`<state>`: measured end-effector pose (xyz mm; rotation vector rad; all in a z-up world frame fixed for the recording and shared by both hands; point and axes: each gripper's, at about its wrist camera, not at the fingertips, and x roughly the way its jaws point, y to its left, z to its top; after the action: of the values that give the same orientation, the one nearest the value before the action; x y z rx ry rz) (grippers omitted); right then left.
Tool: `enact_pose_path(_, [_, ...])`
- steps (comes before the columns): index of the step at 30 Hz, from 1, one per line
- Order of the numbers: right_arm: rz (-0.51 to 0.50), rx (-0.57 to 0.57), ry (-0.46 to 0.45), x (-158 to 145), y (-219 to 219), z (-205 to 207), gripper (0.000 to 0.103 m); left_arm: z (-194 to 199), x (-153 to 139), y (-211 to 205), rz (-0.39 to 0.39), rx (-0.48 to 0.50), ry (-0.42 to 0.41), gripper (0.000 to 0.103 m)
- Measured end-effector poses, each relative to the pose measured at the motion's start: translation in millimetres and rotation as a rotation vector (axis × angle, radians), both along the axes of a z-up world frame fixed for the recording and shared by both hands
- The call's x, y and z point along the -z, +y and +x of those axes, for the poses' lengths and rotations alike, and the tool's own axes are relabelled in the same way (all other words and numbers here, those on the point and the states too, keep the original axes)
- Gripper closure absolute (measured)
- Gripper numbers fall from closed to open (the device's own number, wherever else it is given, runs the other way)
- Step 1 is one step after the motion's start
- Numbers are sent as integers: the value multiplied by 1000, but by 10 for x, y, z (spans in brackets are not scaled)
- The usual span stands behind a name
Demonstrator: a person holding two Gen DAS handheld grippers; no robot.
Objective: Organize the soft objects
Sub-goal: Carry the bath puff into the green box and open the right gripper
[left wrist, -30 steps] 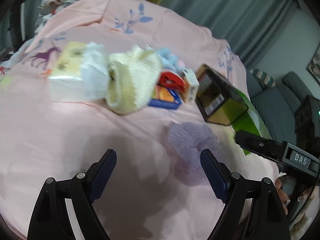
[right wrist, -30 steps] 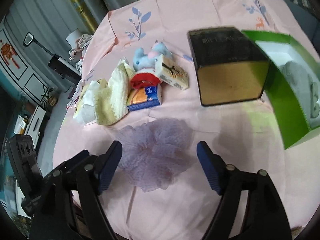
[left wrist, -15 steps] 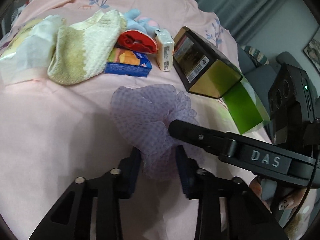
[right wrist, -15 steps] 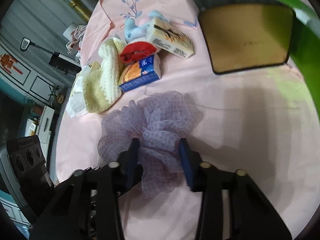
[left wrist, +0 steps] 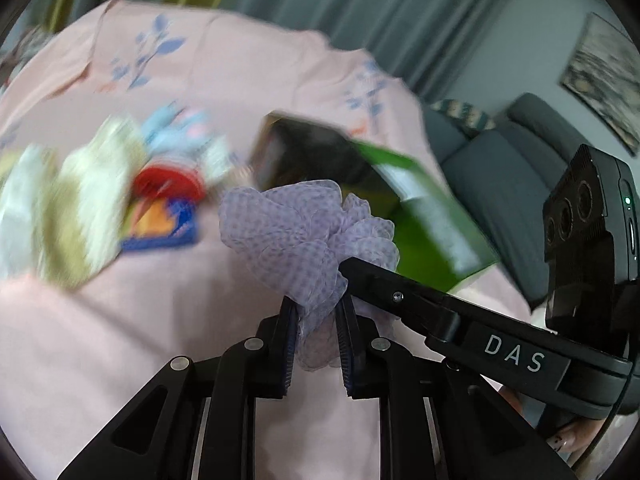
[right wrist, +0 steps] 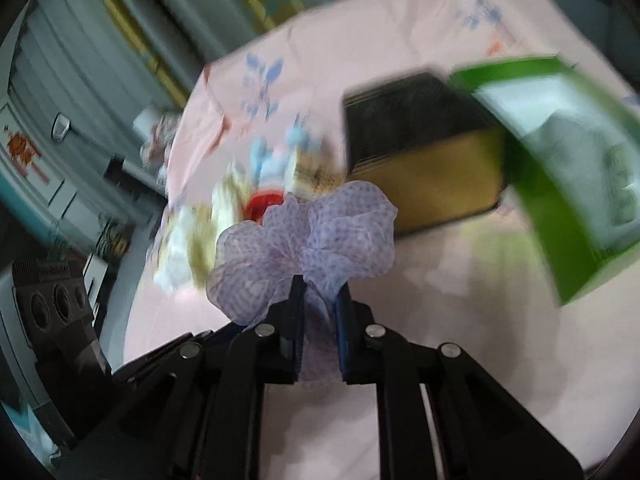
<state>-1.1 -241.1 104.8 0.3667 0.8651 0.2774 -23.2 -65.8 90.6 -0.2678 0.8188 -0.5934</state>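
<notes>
pink sheet [left wrist: 120, 340] with blue leaf print covers the surface, grey curtains [left wrist: 320, 4] and a grey sofa [left wrist: 500, 168] behind it.

near: left tongs [left wrist: 316, 312] clamped on the lower folds of the lilac mesh puff [left wrist: 296, 232], pads pressed into the mesh on both sides. right tongs [right wrist: 318, 292] have the same puff between the pads, jaws closing, mesh bunched and squeezed between them. so both tongs grip one puff, from neighbouring sides; in the left view the right tongs' finger [left wrist: 384, 284] lies against the puff's right edge. puff bulk fans out above and ahead of both sets of pads. whether it touches the sheet: cannot tell.

mid: behind the puff on the left, a blurred pile: cream knit cloth [left wrist: 80, 200], red item [left wrist: 168, 184], blue-orange packet [left wrist: 164, 228], light blue plush [left wrist: 168, 132]. motion blur, no finer detail.

far: dark box [right wrist: 420, 148] with a tan front face stands behind and right of the puff. green box [right wrist: 560, 168] just beside it on the right, open side facing the right camera, something grey [right wrist: 580, 152] inside. a fingertip [left wrist: 576, 436] of the person shows at the lower right of the left view, under the right tongs' body.
</notes>
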Motion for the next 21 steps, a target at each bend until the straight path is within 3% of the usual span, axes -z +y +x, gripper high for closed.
enact_pose_path(9, [5, 191, -167, -648, -863, -83, 90, 190, -663, -859, -6, 153, -157, 85])
enact_pose_path(15, [-56, 304, -200, -807, -1379, 62, 90, 481, -782, -1522, 4, 221, -174, 85])
enact_pose_path(21, [-55, 396, -190, -719, -1848, 223, 89, 662, -677, -2033, 30, 274, -145, 85])
